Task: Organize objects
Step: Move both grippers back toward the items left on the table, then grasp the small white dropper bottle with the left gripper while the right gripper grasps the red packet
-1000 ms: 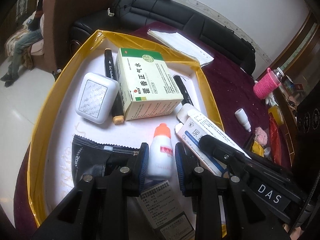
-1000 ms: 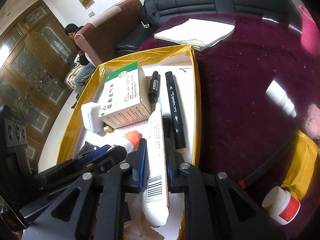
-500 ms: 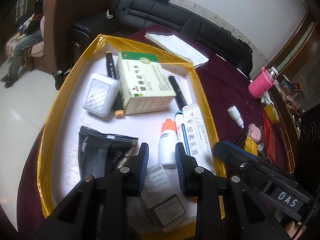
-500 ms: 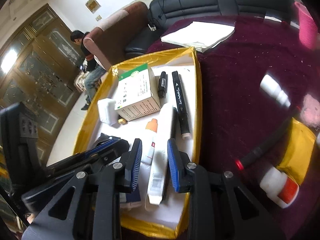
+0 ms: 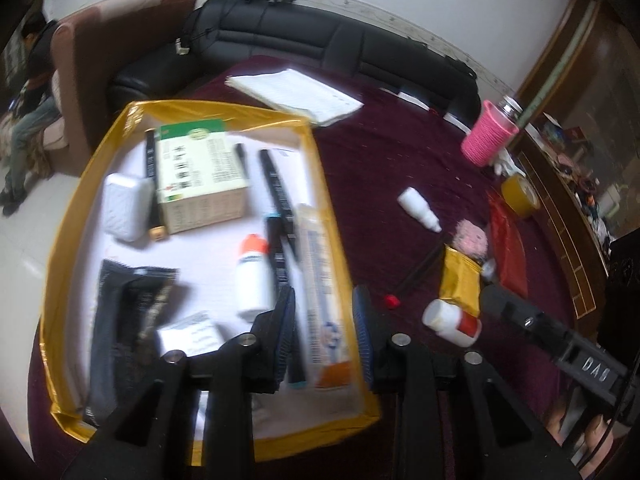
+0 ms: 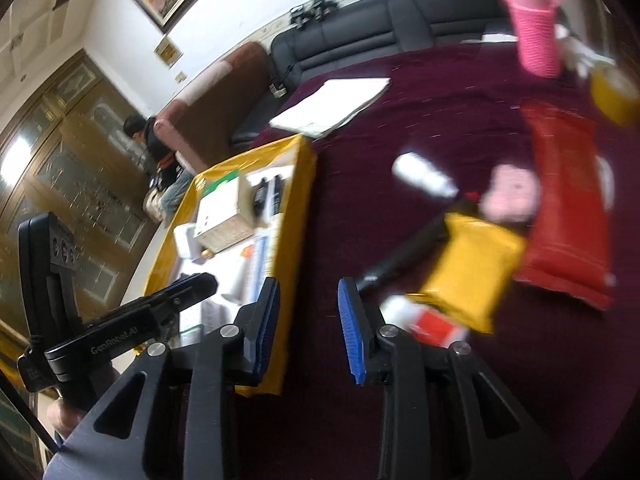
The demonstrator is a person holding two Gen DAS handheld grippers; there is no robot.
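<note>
sorting loose items into yellow-rimmed tray [image 5: 64, 216]; step in hand looks like gap between placements, next pick not yet made. left gripper [image 5: 323, 334] jaws apart, empty, hovering over long white box [image 5: 320, 280] lying in tray by right wall. right gripper [image 6: 308, 326] jaws apart, empty, over maroon tablecloth [image 6: 420, 112] just outside tray. loose items on cloth: red-capped pill bottle [image 5: 450, 322], yellow packet [image 5: 460, 280], white dropper bottle [image 5: 420, 208]. next move probably calls for right gripper to straddle pill bottle, nearest one. right view blurred.
</note>
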